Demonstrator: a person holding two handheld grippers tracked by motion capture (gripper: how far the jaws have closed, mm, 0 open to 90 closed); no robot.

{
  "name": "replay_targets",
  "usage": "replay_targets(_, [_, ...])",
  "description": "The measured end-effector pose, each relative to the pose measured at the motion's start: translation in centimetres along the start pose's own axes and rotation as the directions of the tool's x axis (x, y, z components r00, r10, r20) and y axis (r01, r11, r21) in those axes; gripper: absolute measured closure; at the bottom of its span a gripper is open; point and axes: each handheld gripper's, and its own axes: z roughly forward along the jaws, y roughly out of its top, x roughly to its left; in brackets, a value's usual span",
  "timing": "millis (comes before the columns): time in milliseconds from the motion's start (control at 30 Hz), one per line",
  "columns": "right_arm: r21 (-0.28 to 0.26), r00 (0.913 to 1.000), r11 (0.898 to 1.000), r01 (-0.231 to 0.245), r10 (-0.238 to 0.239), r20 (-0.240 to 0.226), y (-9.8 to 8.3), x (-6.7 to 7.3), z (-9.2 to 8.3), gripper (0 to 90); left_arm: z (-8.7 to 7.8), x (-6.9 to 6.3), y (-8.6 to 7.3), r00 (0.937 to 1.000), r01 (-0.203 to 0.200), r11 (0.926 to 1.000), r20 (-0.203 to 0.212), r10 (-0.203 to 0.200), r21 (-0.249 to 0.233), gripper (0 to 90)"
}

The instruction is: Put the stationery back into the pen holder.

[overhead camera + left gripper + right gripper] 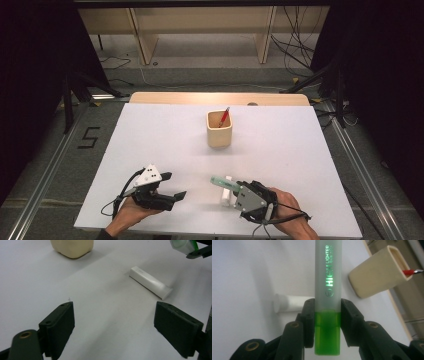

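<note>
Right gripper (327, 312): clamped on green highlighter (328, 290), near side of beige cup (219, 129). Left gripper (113, 327): jaws spread, empty. White tube (150, 282): flat, beside highlighter.

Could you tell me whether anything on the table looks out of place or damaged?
Nothing looks damaged or spilled. A white tube lies flat on the table, apart from the beige cup that holds a red pen. The right gripper grips a green highlighter.
</note>
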Motion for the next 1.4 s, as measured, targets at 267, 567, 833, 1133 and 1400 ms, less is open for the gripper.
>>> replay_targets(267, [0.003,0.9852,0.99,0.144,-0.144,0.092,0.5,0.9,0.3,67.3,-0.3,-0.2,0.5,0.9998,-0.012,0.9999,0.018,0.013,-0.003,16.5])
replay_targets(567, [0.002,0.9491,0.966,0.26,-0.256,0.184,0.9,1.6,0.4,67.3,-0.6,-0.8,2.1,0.9989,-0.03,0.9994,0.035,0.031,-0.018,16.4])
replay_targets(833, [-0.002,0.9064,0.931,0.364,-0.354,0.23,1.3,2.6,1.1,67.3,-0.1,-1.5,4.8,0.9939,-0.089,0.9951,0.069,0.086,0.044,15.7])
replay_targets(1133, [0.031,0.8472,0.885,0.464,-0.454,0.276,1.4,3.7,2.0,67.3,1.8,-2.7,7.0,0.9806,-0.171,0.9687,0.127,0.149,0.18,15.8])
replay_targets(1400, [0.053,0.8026,0.844,0.533,-0.525,0.283,1.6,4.3,2.6,67.3,3.0,-2.9,8.4,0.9726,-0.2,0.9393,0.172,0.157,0.279,19.0])
